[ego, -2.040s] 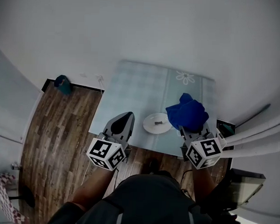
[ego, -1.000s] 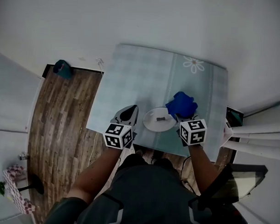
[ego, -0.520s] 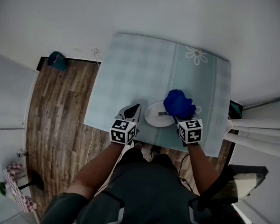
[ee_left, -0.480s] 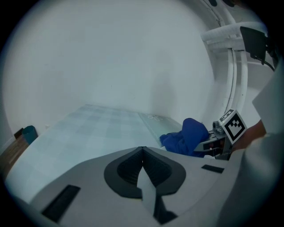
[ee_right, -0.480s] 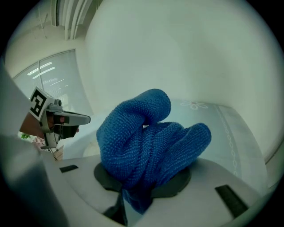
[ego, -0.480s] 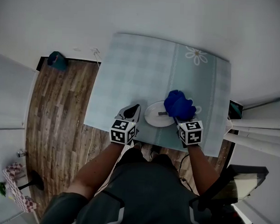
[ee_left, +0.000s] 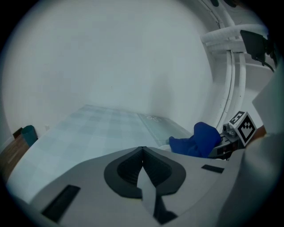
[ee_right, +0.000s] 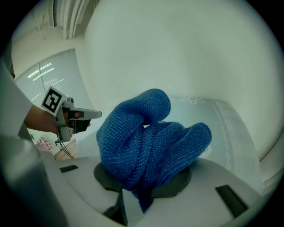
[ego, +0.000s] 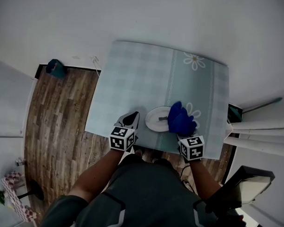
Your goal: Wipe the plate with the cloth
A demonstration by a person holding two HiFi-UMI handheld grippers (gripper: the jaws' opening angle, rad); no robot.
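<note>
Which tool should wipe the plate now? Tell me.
Right. The right tool is shut on the blue cloth, which overlaps the white plate at its right edge; the left tool is shut, empty, beside the plate.

1. In the head view the cloth [ego: 180, 118] lies over the right part of the plate [ego: 155, 120] and hides the jaws of the right gripper [ego: 183, 134].
2. A small dark thing [ego: 161, 119] on the plate, at the cloth's left edge, is too small to tell.
3. In the right gripper view the cloth fills mid-frame, hiding the plate and much of the bench [ee_right: 230, 119].
4. A teal thing [ego: 55, 68] on the floor, upper left of the head view, is too small to identify.
</note>
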